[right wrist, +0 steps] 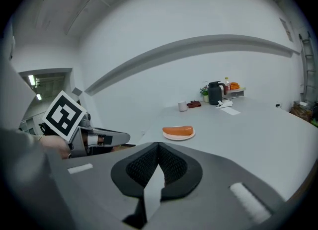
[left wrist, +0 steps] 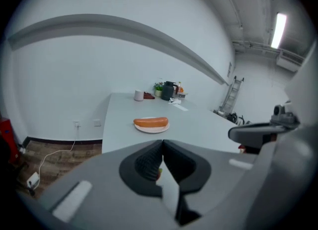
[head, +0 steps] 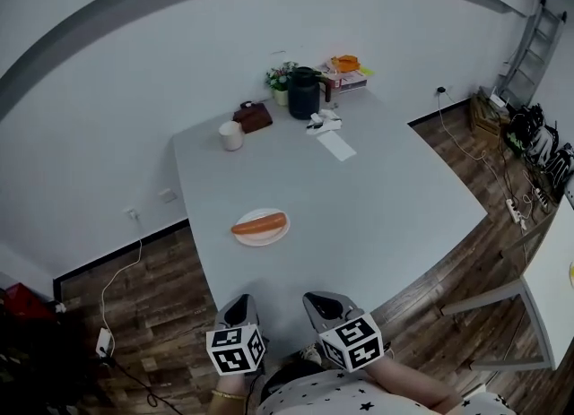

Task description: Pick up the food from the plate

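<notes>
An orange sausage (head: 259, 223) lies lengthwise on a small white plate (head: 261, 237) near the front left of the grey table (head: 359, 198). In the left gripper view the sausage (left wrist: 150, 121) and plate (left wrist: 151, 128) sit ahead of the jaws; in the right gripper view the sausage (right wrist: 177, 130) rests on its plate (right wrist: 178, 136). My left gripper (head: 240, 309) and right gripper (head: 321, 305) hover side by side at the table's near edge, well short of the plate. Both are shut with nothing between their jaws. The left gripper (left wrist: 162, 143) and right gripper (right wrist: 158, 147) show their tips touching.
At the far end of the table stand a white cup (head: 231, 135), a dark brown box (head: 253, 117), a black kettle (head: 303, 92), a small plant (head: 282, 78), stacked books (head: 345, 75) and a paper sheet (head: 336, 145). Wood floor with cables (head: 126, 279) surrounds the table; a ladder (head: 529, 41) leans at the right.
</notes>
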Demonstrator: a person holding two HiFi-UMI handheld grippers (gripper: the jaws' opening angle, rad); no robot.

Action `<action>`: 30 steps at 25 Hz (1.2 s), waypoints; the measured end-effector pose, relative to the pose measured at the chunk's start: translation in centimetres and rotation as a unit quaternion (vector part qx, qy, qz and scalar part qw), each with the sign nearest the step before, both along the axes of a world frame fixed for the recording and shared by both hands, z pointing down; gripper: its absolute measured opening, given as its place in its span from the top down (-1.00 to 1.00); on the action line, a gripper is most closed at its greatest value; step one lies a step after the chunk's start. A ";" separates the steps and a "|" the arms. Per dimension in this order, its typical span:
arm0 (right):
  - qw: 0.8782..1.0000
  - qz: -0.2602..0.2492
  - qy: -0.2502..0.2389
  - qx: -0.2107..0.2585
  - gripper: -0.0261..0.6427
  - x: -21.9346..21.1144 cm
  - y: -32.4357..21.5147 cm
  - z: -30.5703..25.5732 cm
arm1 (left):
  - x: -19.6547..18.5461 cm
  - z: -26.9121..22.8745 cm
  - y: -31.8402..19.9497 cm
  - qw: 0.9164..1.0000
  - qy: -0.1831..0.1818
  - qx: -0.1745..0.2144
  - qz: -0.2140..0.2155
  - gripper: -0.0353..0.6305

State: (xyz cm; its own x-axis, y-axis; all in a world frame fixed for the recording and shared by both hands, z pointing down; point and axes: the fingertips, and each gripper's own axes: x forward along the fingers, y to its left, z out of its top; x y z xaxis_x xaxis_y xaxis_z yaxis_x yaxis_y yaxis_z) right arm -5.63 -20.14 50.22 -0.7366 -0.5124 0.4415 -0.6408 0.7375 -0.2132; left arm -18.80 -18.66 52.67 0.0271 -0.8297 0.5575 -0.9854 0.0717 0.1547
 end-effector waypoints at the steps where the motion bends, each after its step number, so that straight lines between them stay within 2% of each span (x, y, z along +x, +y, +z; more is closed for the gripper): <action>1: 1.000 0.001 0.003 -0.001 0.93 -0.3 -0.9 0.0 | -0.4 0.2 -1.3 1.000 -0.008 -0.005 0.017 0.87; 4: 1.000 0.003 0.012 -0.007 0.93 -1.3 -3.4 0.2 | -1.5 1.0 -5.6 0.995 -0.050 -0.023 0.084 0.87; 6: 1.000 0.003 0.018 -0.010 0.92 -1.8 -4.7 0.4 | -1.9 1.7 -8.4 0.987 -0.085 -0.031 0.134 0.87; 8: 1.000 0.003 0.021 -0.013 0.93 -2.2 -5.8 0.6 | -2.0 2.6 -11.1 0.975 -0.109 -0.040 0.187 0.87; 9: 1.000 0.004 0.022 -0.015 0.93 -2.4 -6.3 0.7 | -1.9 3.2 -12.4 0.968 -0.116 -0.048 0.216 0.77; 10: 1.000 0.005 0.023 -0.017 0.93 -2.6 -6.7 0.9 | -1.8 3.9 -13.6 0.960 -0.125 -0.058 0.242 0.51; 12: 0.999 0.006 0.026 -0.022 0.93 -2.9 -7.4 1.3 | -2.1 5.1 -16.1 0.945 -0.152 -0.075 0.281 0.43; 14: 0.999 0.006 0.030 -0.029 0.93 -3.2 -7.9 1.7 | -2.6 6.0 -18.6 0.933 -0.175 -0.086 0.303 0.39; 17: 0.998 0.008 0.036 -0.042 0.93 -3.2 -8.1 2.5 | -2.9 7.4 -21.4 0.919 -0.181 -0.107 0.334 0.31; 21: 0.997 0.013 0.043 -0.055 0.92 -2.9 -8.6 3.5 | -2.8 10.4 -23.1 0.891 -0.179 -0.156 0.387 0.23; 23: 0.997 0.016 0.044 -0.060 0.93 -2.8 -8.9 3.8 | -2.9 11.4 -23.5 0.873 -0.195 -0.179 0.409 0.19; 25: 0.997 0.019 0.045 -0.066 0.93 -2.7 -9.1 4.2 | -2.9 12.4 -23.6 0.852 -0.211 -0.205 0.433 0.18; 27: 0.996 0.019 0.047 -0.071 0.92 -2.7 -9.3 4.5 | -2.7 13.1 -23.6 0.834 -0.214 -0.225 0.456 0.17; 28: 0.996 0.018 0.048 -0.073 0.93 -2.8 -9.3 4.6 | -2.6 13.4 -23.7 0.829 -0.210 -0.232 0.464 0.17; 30: 0.996 0.016 0.049 -0.074 0.93 -3.0 -9.5 4.8 | -2.5 13.6 -24.0 0.829 -0.197 -0.237 0.466 0.19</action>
